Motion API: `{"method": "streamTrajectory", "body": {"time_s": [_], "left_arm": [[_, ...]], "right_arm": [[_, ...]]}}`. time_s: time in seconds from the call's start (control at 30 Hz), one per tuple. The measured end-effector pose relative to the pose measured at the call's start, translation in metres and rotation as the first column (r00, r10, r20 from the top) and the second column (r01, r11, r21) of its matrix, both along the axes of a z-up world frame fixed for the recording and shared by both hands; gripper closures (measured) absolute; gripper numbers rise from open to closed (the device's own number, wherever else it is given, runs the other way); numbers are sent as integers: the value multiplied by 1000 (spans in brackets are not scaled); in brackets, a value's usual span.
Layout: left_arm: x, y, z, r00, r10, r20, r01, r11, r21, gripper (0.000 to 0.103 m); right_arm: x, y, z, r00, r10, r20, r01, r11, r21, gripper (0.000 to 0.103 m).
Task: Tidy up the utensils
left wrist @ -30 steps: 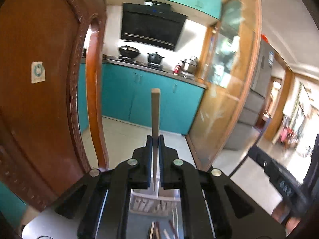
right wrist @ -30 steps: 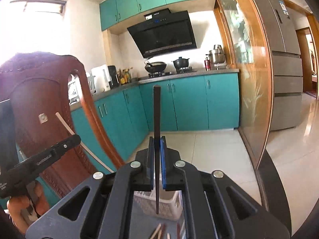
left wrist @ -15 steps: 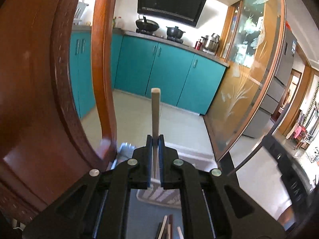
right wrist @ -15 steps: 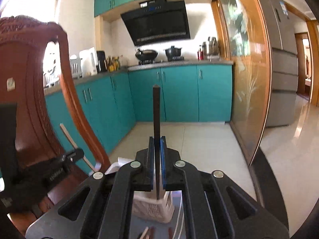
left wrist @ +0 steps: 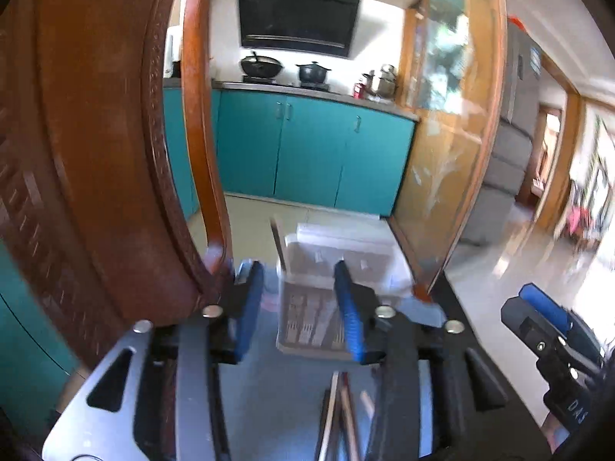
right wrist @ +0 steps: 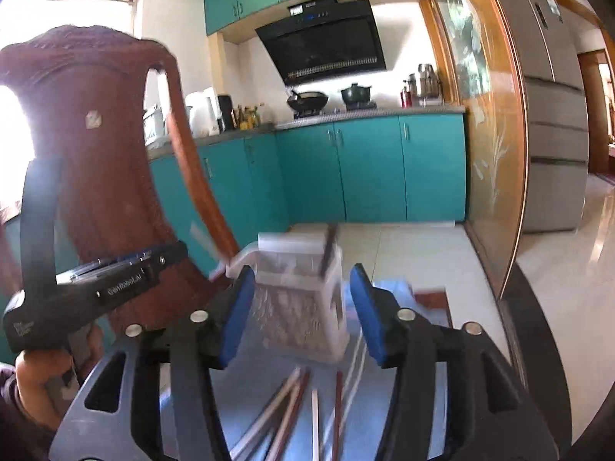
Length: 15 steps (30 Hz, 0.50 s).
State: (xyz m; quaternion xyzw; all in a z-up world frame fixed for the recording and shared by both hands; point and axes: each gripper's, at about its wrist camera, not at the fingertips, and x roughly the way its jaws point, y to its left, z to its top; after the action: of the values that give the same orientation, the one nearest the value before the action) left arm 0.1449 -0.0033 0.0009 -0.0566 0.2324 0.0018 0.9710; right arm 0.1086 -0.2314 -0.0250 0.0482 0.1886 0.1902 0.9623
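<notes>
Both grippers are now gaping with nothing between their pads, where each was pinching a chopstick before: the left gripper [left wrist: 301, 303], then the right gripper [right wrist: 303, 315]. One white slotted holder [right wrist: 303, 307] is standing just ahead, two chopsticks leaning inside; several loose chopsticks [right wrist: 303, 411] are lying on the table [right wrist: 246, 392], blurred beyond counting.

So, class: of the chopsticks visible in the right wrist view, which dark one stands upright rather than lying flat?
The dark chopstick inside the white holder. It leans out the top, while the other chopsticks lie flat on the table before it.
</notes>
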Motion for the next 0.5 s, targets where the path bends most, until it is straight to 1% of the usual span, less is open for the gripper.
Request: {"method": "streamTrajectory", "body": {"time_s": [0.03, 0.07, 0.1, 0.17, 0.2, 0.27, 0.37, 0.43, 0.5], "left_arm": [[-10, -6, -13, 1000, -18, -21, 19, 999, 39, 57], [-16, -7, -22, 999, -25, -41, 27, 998, 57, 56], [-21, -12, -38, 995, -40, -90, 47, 996, 79, 56], [-25, -17, -65, 982, -69, -177, 86, 992, 88, 56], [-28, -20, -82, 969, -85, -231, 106, 991, 81, 56], [-35, -21, -108, 945, -98, -311, 124, 990, 65, 56], [-43, -21, -129, 919, -118, -377, 143, 989, 39, 54], [-49, -21, -139, 909, -120, -400, 150, 988, 45, 51], [-52, -20, -147, 899, -115, -422, 151, 987, 52, 51]], "right_arm": [[-3, -2, -10, 1000, -3, -26, 3, 1000, -9, 50], [-3, -2, -29, 995, -15, -94, 11, 999, -46, 50], [1, 0, -47, 985, -27, -168, 13, 996, -88, 50], [10, 4, -81, 950, -55, -308, 6, 987, -158, 50], [15, 6, -99, 923, -76, -378, 3, 982, -189, 50], [20, 12, -120, 884, -94, -457, -12, 975, -224, 50], [22, 23, -136, 855, -81, -513, -50, 971, -236, 50], [24, 32, -142, 841, -79, -535, -70, 965, -251, 50], [23, 37, -150, 828, -78, -555, -85, 961, -263, 50]]}}
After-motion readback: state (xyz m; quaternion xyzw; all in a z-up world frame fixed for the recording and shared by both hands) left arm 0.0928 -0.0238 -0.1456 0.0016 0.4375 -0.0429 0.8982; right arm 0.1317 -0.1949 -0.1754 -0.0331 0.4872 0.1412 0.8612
